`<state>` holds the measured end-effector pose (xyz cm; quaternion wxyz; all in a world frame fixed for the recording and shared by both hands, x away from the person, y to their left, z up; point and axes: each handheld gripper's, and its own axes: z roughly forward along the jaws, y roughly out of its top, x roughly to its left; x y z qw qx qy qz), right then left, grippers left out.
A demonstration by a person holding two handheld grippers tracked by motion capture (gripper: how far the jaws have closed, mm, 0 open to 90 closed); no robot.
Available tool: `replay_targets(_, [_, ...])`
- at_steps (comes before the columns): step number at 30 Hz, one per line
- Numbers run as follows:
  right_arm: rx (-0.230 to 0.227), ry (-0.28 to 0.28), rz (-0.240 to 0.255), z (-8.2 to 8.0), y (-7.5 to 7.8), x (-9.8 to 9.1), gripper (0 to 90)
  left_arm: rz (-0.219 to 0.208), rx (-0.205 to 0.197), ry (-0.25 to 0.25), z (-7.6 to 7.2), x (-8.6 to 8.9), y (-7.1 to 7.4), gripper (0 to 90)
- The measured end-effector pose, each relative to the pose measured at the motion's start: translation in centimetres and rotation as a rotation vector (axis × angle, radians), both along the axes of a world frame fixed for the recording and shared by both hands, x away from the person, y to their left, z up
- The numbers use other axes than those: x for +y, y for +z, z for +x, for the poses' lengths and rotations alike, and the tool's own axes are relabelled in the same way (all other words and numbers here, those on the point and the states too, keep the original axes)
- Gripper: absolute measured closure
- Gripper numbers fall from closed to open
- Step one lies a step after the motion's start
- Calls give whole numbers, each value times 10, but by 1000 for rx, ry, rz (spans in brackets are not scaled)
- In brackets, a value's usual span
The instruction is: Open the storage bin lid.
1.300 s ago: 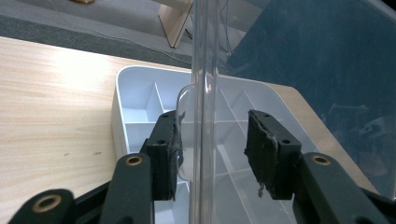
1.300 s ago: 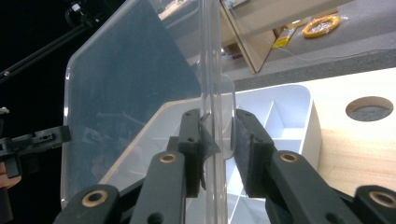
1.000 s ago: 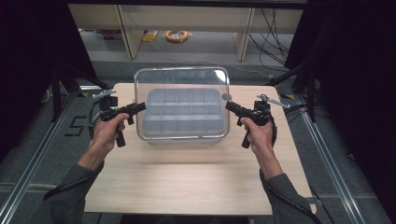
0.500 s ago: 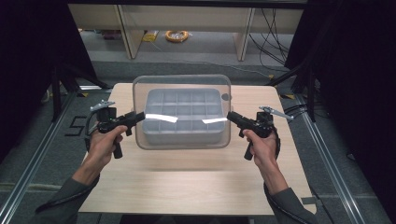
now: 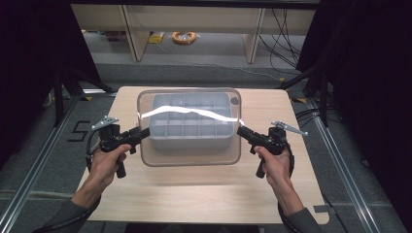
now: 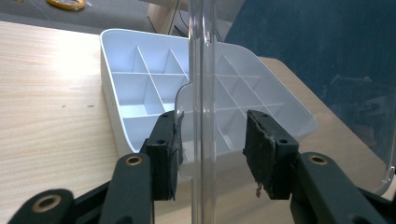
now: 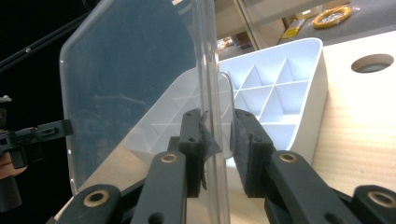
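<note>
Wooden table (image 5: 194,194) lies under both grippers, its bare top spreading out below the hands. Next in size, a clear plastic lid (image 5: 189,128) hangs between the two grippers, held off the table and tilted, its lower edge toward the person. Beyond and beneath the lid, ahead of both sets of jaws, a white compartment tray (image 5: 190,121) sits on the table, its cells showing in both gripper views. Left gripper (image 5: 140,134) has its jaws closed narrow on the lid's left edge, and right gripper (image 5: 241,131) clamps the lid's right edge, pads against a small tab.
</note>
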<state>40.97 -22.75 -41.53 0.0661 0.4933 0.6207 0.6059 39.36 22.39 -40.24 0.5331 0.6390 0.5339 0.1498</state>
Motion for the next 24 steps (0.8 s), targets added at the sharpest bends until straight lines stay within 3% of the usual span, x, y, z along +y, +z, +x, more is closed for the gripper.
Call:
replay_targets(1, [-8, -5, -17, -1, -2, -1, 750, 2, -1, -2, -2, 0, -1, 560])
replay_targets(2, [17, -9, 7, -4, -2, 0, 750, 3, -1, 0, -3, 0, -1, 560])
replay_targets(4, [6, -1, -5, -7, -5, -1, 750, 9, -2, -1, -6, 0, -3, 560])
replay_targets(5, [35, -2, 13, -9, -6, 1, 750, 13, -2, -4, -7, 0, -4, 561])
replay_targets(6, [10, -1, -6, -9, -9, 0, 750, 13, 2, -7, -8, 0, -5, 561])
replay_targets(10, [30, 5, 0, -13, -13, 0, 750, 12, 14, -14, -9, 2, -10, 564])
replay_targets(11, [3, 0, -27, -14, -16, -1, 749, 17, 19, -16, -12, 2, -13, 564])
replay_targets(13, [36, -5, -10, -18, -16, 1, 749, 20, 22, -17, -14, 2, -15, 565])
replay_targets(20, [4, -1, -43, -25, -20, -1, 749, 19, 39, -29, -23, 2, -23, 565])
replay_targets(24, [16, 3, -47, -34, -22, 0, 750, 21, 45, -32, -28, 2, -27, 562])
